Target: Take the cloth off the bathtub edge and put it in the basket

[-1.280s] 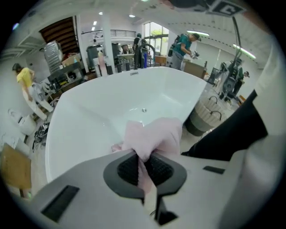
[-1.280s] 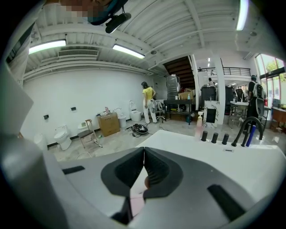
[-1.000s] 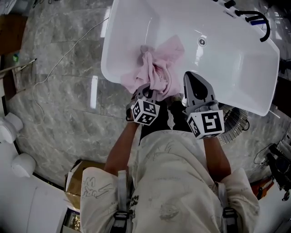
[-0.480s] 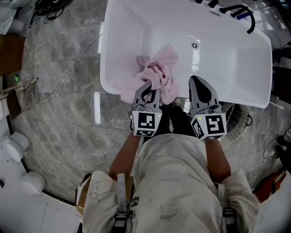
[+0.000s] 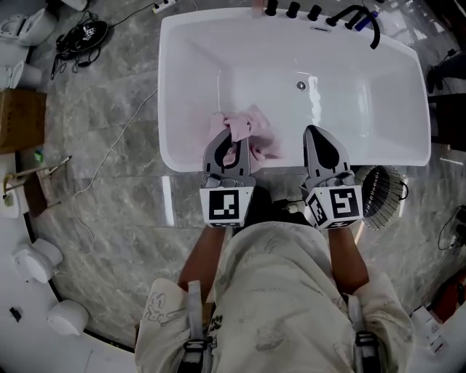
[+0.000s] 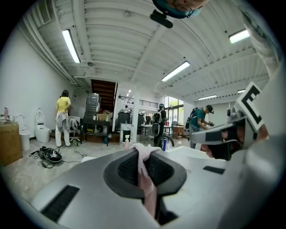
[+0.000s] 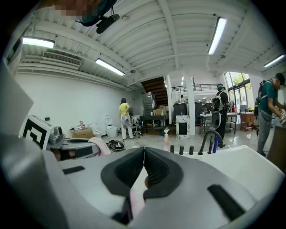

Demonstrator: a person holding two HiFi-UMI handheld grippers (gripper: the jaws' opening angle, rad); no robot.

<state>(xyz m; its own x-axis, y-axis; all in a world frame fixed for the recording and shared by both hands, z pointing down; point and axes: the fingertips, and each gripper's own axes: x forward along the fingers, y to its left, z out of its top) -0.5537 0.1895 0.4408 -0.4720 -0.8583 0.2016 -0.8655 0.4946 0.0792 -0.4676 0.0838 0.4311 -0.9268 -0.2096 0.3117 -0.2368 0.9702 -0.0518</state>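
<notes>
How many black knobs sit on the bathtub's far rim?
3 small round black knobs, side by side on the far rim of the white bathtub: left, middle, right. None looks hidden.

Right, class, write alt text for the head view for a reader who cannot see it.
Seen from above, the left gripper pinches a pink cloth over the near edge of a white bathtub. The right gripper, jaws together, hovers beside it.
</notes>
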